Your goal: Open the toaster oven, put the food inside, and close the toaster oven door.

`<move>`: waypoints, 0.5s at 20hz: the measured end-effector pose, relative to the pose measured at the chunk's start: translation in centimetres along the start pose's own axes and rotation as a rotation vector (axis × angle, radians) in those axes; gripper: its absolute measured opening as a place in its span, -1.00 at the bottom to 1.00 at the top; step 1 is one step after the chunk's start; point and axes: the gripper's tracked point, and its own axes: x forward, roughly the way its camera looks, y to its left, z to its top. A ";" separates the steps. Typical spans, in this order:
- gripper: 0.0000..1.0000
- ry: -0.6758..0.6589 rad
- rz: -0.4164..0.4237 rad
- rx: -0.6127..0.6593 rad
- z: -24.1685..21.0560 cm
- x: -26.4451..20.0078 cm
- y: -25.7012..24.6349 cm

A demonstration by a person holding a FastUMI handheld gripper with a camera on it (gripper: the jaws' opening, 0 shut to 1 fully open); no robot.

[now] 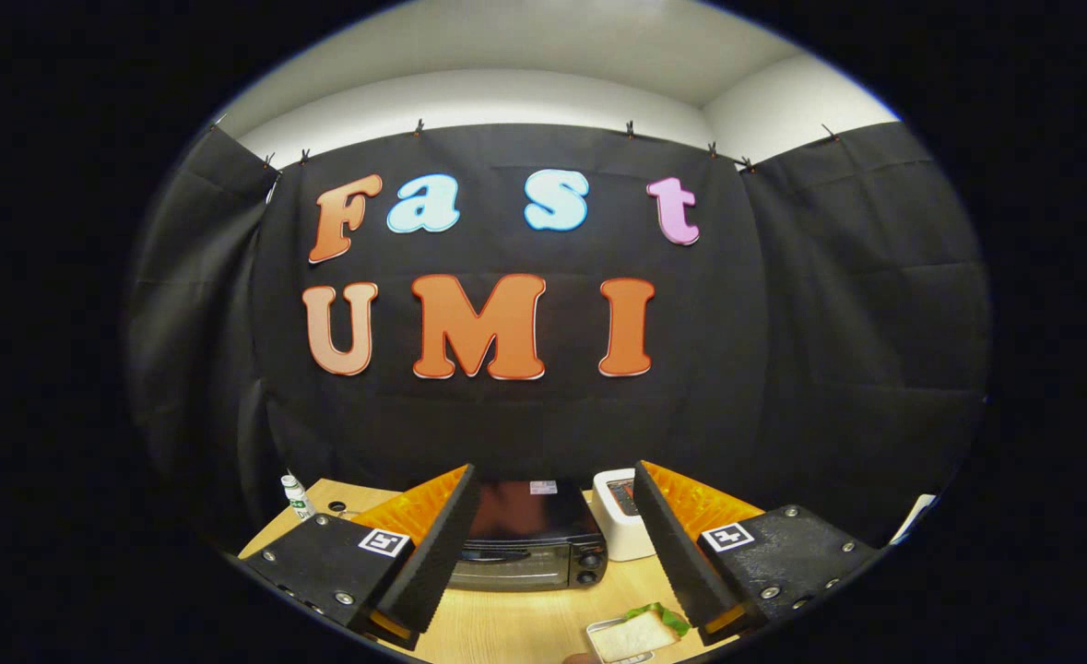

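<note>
Table (pixel 506 627) wooden, black-draped booth | toaster oven (pixel 529 544) door closed | sandwich (pixel 640 632) near fingers | gripper (pixel 552 553) released

We see the toaster oven (pixel 532 544) standing on the far part of the table (pixel 506 627), just before the booth's wall, with a second appliance (pixel 619 516) just beside it on the right. A small bottle (pixel 297 496) stands at the table's far left corner, well apart from the oven. Nearer to us and to the right, a tray (pixel 624 641) lies on the table with the sandwich (pixel 640 629) on it, and the gripper (pixel 557 544) hangs above the table with its fingers spread wide, the oven between them.
</note>
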 end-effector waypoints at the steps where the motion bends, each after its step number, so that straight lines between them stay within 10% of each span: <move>1: 0.98 0.025 0.012 0.012 -0.9 1.1 0.7; 10: 0.99 0.250 0.145 -0.031 -10.2 9.4 8.1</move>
